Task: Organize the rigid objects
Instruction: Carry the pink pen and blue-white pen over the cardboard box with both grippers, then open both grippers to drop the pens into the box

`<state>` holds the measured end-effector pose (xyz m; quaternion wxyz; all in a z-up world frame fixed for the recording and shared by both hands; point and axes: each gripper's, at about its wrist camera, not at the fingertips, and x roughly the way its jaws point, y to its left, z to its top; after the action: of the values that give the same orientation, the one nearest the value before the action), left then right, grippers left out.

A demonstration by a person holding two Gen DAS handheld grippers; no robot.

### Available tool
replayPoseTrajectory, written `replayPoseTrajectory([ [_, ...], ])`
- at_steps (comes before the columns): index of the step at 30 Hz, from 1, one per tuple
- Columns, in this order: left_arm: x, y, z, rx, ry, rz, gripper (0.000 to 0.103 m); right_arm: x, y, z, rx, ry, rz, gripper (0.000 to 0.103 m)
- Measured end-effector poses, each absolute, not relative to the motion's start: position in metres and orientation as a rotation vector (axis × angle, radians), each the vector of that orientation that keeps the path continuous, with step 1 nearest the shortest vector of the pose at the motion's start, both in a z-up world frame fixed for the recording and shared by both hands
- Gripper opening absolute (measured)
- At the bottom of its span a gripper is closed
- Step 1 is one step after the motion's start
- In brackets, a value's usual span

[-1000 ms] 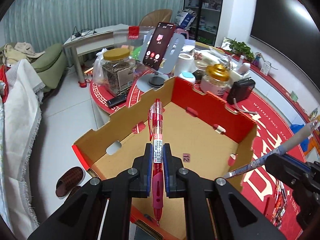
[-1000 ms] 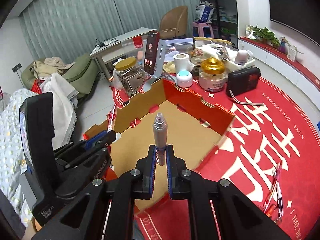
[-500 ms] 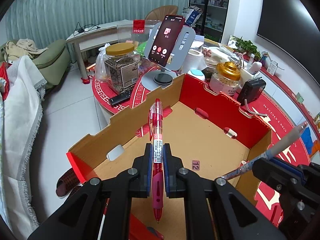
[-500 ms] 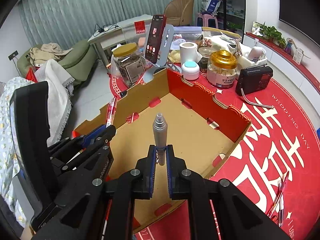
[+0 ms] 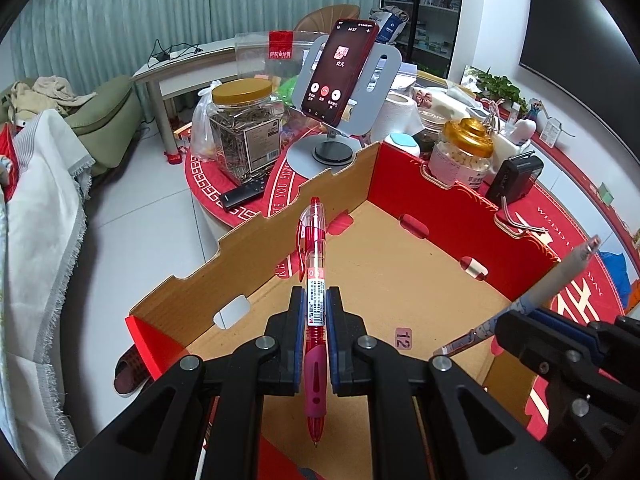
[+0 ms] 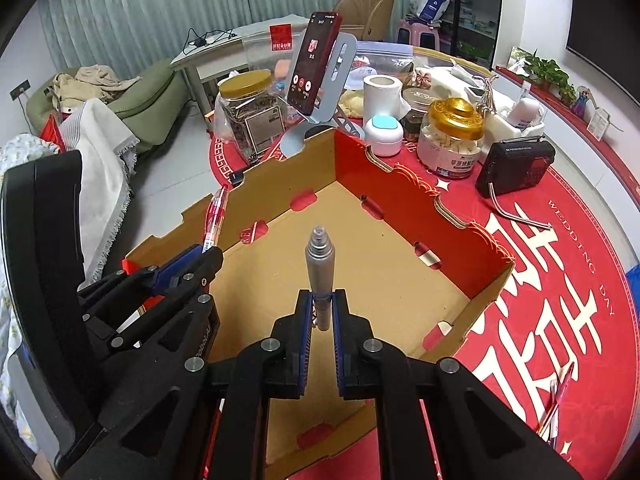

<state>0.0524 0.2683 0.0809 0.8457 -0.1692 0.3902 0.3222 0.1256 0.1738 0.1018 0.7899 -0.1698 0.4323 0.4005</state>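
Observation:
My left gripper (image 5: 316,308) is shut on a red pen (image 5: 314,276) and holds it over the near left part of an open cardboard box (image 5: 384,184) with red outer walls. My right gripper (image 6: 320,306) is shut on a grey pen (image 6: 319,256) and holds it over the box (image 6: 400,192) floor. The right gripper with its grey pen (image 5: 560,280) shows at the right of the left wrist view. The left gripper with the red pen (image 6: 214,220) shows at the left of the right wrist view. The box floor is bare.
Beyond the box on the red round table (image 6: 560,280) stand a phone on a stand (image 5: 344,72), a seed jar (image 5: 244,132), a gold-lidded jar (image 6: 450,136), a black radio (image 6: 520,168) and a white-blue tub (image 6: 384,130). More pens (image 6: 556,404) lie at the table's right.
Both grippers have moved forward over the box with their pens; the box now fills more of each view. Both stay shut.

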Motion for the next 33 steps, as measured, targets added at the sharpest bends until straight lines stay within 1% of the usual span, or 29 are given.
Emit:
replayPoseTrajectory([
  [19,0.061,0.274,0.073,-0.348,0.845,0.683,0.010,0.140,0.174,0.088,-0.367,0.961,0.818,0.011],
  [28,0.070,0.271,0.061,-0.328,0.894,0.672,0.011,0.149,0.172,0.075,-0.374,0.986,0.788,0.011],
  [30,0.073,0.270,0.058,-0.330,0.908,0.653,0.029,0.152,0.170,0.071,-0.372,0.997,0.781,0.011],
  [31,0.074,0.269,0.057,-0.330,0.916,0.645,0.056,0.153,0.169,0.070,-0.368,1.001,0.780,0.011],
  [32,0.074,0.269,0.057,-0.333,0.924,0.640,0.080,0.155,0.168,0.070,-0.363,1.004,0.778,0.011],
  [33,0.073,0.269,0.059,-0.336,0.912,0.636,0.087,0.157,0.166,0.069,-0.357,1.007,0.776,0.013],
])
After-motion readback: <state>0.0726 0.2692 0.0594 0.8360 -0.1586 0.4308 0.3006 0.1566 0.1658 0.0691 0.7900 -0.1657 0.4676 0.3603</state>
